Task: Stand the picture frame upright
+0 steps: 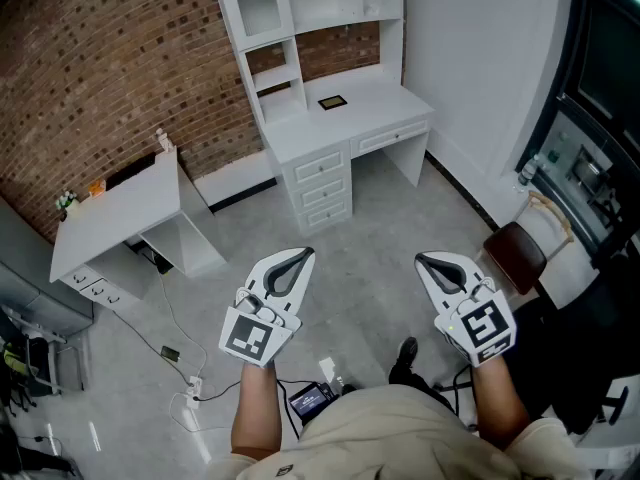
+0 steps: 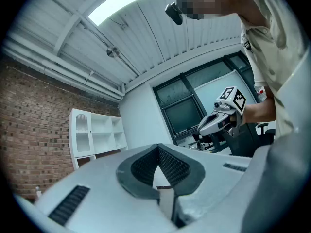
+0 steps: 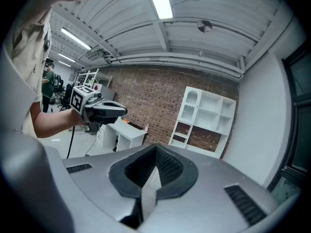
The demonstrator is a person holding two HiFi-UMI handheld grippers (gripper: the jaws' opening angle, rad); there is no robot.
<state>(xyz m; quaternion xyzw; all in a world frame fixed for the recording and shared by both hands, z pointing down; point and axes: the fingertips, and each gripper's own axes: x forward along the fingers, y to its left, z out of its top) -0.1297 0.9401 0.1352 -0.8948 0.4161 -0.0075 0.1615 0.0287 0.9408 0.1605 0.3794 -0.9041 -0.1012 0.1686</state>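
I'm holding the left gripper (image 1: 298,258) with its jaws pressed together on nothing, well short of the white desk (image 1: 392,104). The picture frame (image 1: 332,102) lies flat on that desk's top, just below its shelves. The right gripper (image 1: 426,262) is closed and empty too, equally far from the desk.

The white desk (image 1: 385,108) bears one small dark picture frame (image 1: 332,101), lying flat.
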